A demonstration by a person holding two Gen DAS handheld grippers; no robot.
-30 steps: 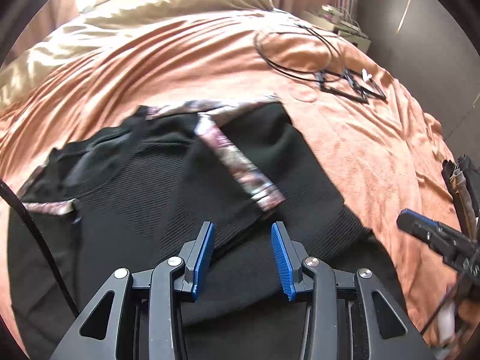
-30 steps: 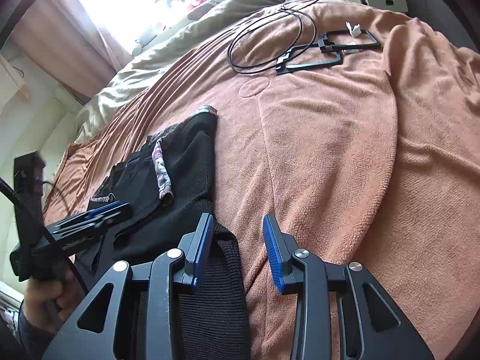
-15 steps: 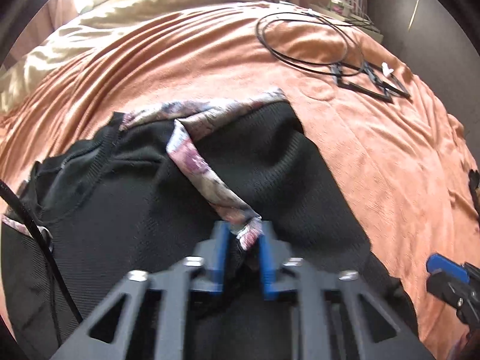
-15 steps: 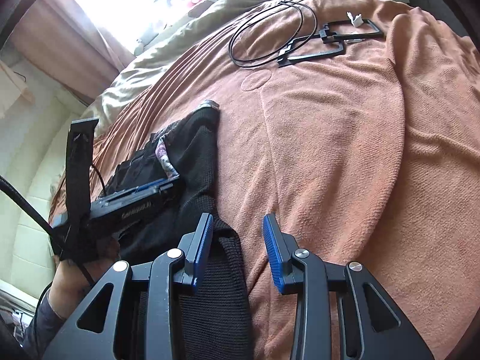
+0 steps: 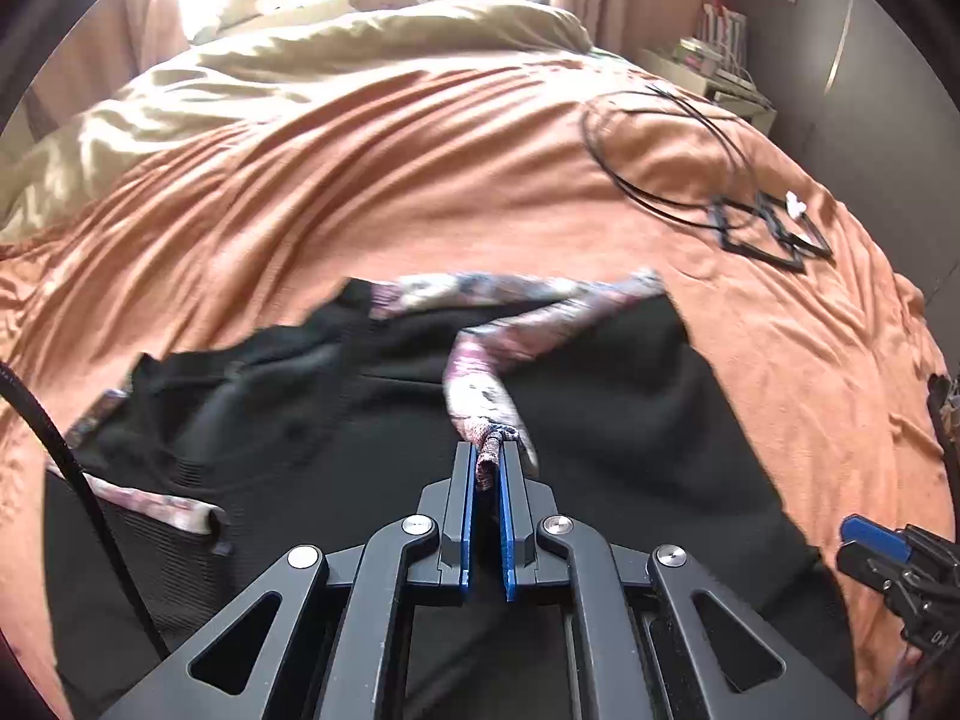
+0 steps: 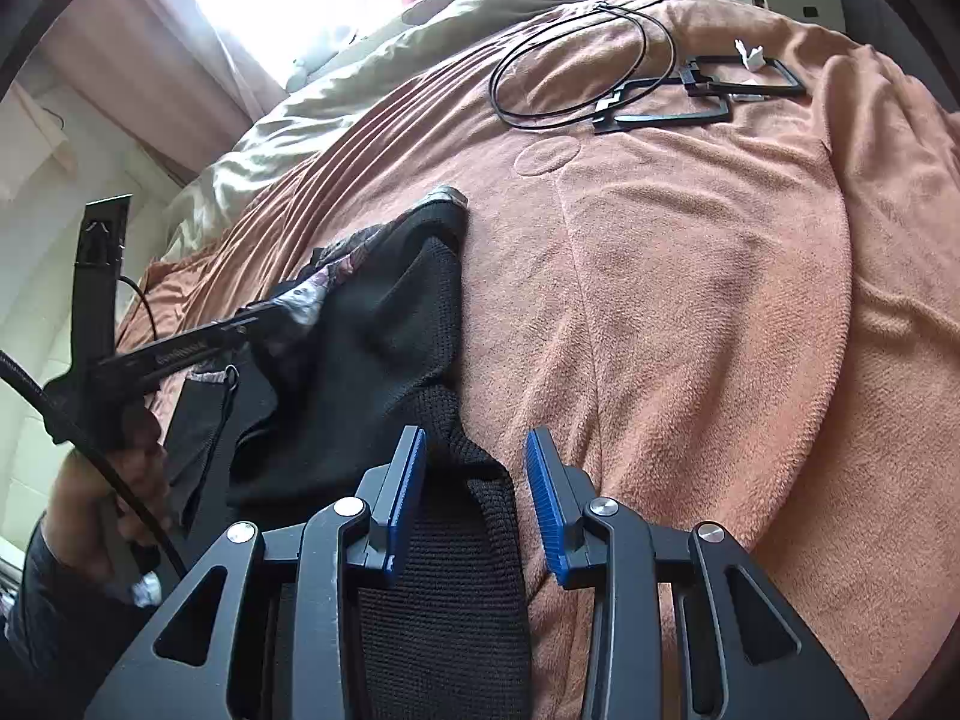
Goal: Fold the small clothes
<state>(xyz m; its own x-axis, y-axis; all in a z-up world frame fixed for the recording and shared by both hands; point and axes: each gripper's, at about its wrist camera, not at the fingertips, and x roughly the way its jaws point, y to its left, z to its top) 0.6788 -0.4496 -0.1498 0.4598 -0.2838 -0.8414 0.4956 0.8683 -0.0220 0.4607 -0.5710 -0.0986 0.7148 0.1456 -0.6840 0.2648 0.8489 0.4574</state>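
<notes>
A black knit garment (image 5: 600, 438) with patterned pink-grey trim lies spread on the orange blanket (image 5: 372, 204). My left gripper (image 5: 487, 462) is shut on the end of a patterned trim strip (image 5: 480, 396), which rises slightly off the black cloth. From the right wrist view the same garment (image 6: 384, 324) lies at the left, and the left gripper (image 6: 264, 318) pinches its trim there. My right gripper (image 6: 477, 450) stands open over the garment's near corner, pads apart with black knit edge (image 6: 468, 462) between them but not pressed.
A looped black cable (image 5: 666, 150) and flat black frames (image 5: 774, 234) lie on the blanket at the far right. A beige duvet (image 5: 336, 66) is bunched at the head of the bed. A person's hand (image 6: 108, 480) holds the left gripper.
My left gripper moved forward onto the trim strip, shut on its end and drew it up and back. The right gripper kept still and open.
</notes>
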